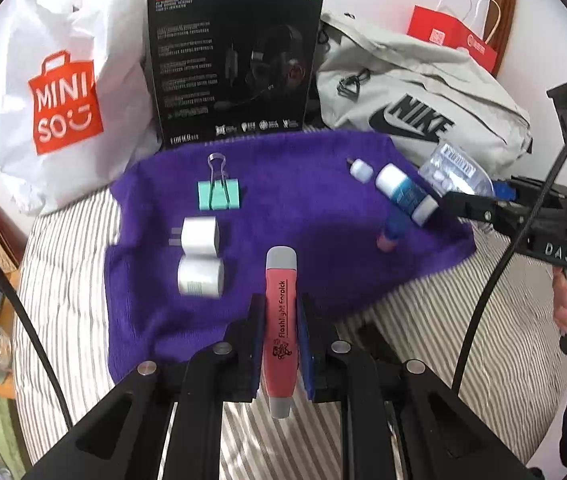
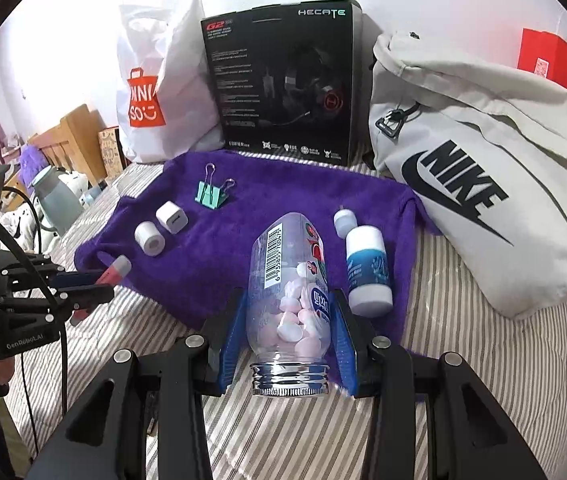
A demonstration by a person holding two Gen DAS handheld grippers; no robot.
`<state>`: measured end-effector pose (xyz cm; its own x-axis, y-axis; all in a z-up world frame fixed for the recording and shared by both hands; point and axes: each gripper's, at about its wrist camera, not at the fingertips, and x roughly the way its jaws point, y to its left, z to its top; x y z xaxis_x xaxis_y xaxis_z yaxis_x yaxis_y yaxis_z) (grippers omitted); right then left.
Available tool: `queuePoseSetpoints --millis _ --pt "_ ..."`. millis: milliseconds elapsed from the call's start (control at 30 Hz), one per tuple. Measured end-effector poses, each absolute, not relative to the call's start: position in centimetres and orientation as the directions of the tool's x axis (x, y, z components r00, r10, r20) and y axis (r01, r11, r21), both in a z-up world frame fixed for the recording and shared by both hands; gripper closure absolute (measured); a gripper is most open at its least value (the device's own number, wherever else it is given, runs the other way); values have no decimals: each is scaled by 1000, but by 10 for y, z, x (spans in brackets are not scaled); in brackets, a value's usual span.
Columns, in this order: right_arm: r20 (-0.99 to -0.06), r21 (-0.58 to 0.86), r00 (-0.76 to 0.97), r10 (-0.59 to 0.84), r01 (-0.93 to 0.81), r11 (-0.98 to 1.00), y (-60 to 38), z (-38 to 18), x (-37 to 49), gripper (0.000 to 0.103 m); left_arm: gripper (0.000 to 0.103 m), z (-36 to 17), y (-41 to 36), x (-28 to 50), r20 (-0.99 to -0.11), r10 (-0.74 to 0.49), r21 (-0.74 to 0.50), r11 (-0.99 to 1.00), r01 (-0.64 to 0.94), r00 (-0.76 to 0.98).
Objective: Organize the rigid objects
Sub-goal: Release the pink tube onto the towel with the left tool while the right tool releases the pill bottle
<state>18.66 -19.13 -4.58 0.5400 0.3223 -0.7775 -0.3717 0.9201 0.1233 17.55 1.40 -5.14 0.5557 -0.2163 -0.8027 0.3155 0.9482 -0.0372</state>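
Note:
My left gripper [image 1: 279, 320] is shut on a red flashlight earpick [image 1: 281, 320], held over the near edge of a purple towel [image 1: 303, 216]. My right gripper [image 2: 289, 320] is shut on a clear candy bottle [image 2: 289, 280] holding pink and white candies, above the towel's [image 2: 211, 264] near edge. On the towel lie a mint binder clip [image 1: 219, 194], a white charger plug [image 1: 199, 236], a white tape roll [image 1: 200, 276], a small white vial [image 1: 361, 169] and a blue-and-white bottle [image 1: 405, 196]. The left gripper [image 2: 103, 280] also shows in the right wrist view.
A black headset box [image 1: 235, 64] stands behind the towel, between a white MINISO bag [image 1: 67, 92] and a grey Nike bag [image 1: 415, 96]. A red paper bag [image 1: 451, 36] is at the far right. The striped bed [image 2: 463, 360] drops off at the left toward wooden furniture [image 2: 75, 136].

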Motion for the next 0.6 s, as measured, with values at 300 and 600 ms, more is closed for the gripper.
queuePoseSetpoints --millis 300,600 --pt "-785 117 534 313 -369 922 -185 -47 222 62 88 -57 4 219 -807 -238 -62 944 323 541" --pt "-822 103 485 299 -389 916 -165 -73 273 62 88 -73 8 244 -826 -244 -92 948 306 508"
